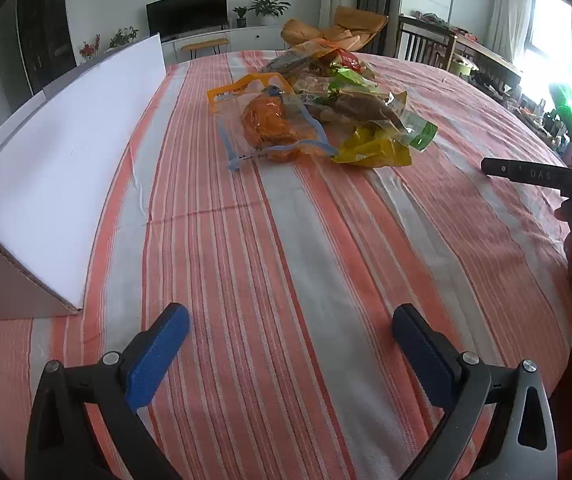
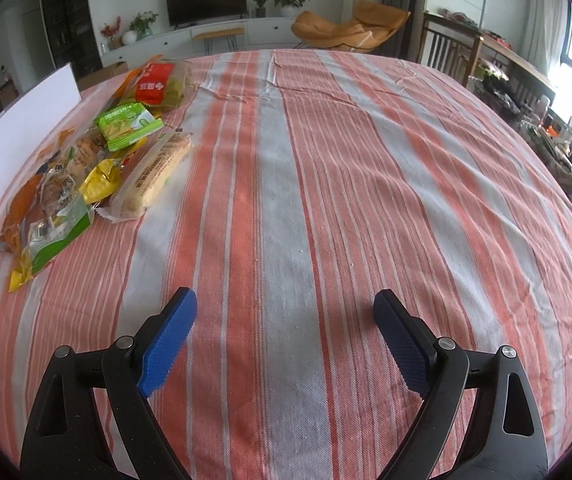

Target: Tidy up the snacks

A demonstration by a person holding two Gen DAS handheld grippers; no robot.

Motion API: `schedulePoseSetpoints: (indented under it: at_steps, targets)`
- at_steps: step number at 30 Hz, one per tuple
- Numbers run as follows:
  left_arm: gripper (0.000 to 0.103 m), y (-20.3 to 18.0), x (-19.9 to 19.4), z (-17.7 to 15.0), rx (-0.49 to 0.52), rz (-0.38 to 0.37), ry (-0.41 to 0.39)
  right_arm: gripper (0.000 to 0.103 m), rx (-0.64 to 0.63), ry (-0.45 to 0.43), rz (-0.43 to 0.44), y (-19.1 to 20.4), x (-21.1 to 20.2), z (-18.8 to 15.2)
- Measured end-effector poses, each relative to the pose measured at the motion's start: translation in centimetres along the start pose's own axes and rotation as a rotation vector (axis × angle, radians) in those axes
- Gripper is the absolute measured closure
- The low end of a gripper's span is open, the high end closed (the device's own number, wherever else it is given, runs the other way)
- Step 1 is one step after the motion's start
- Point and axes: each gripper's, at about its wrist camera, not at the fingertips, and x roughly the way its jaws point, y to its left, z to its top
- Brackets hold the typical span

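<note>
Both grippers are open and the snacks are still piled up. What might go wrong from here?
1. The snack pile overlaps; closing on the orange bag may drag the yellow packet along.
2. The striped tablecloth is creased, so low fingers might snag it.
3. The left gripper and right gripper could collide if both reach in.

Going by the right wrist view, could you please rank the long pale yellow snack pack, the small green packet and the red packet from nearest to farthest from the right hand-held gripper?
From the right hand-held gripper, which is open over bare cloth:
1. Long pale yellow snack pack, ahead to the left, at the pile's right edge.
2. Small green packet, farther back on top of the pile.
3. Red packet, at the pile's far end.
</note>
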Motion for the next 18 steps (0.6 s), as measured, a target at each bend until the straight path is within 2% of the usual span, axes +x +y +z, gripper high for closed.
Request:
schedulePoseSetpoints:
  at_steps: [18]
  targets:
    - [0.000, -0.28, 0.07, -0.06, 0.012, 0.010, 0.005, 0.011, 0.000, -0.001, 0.000, -0.03, 0.02, 0.00]
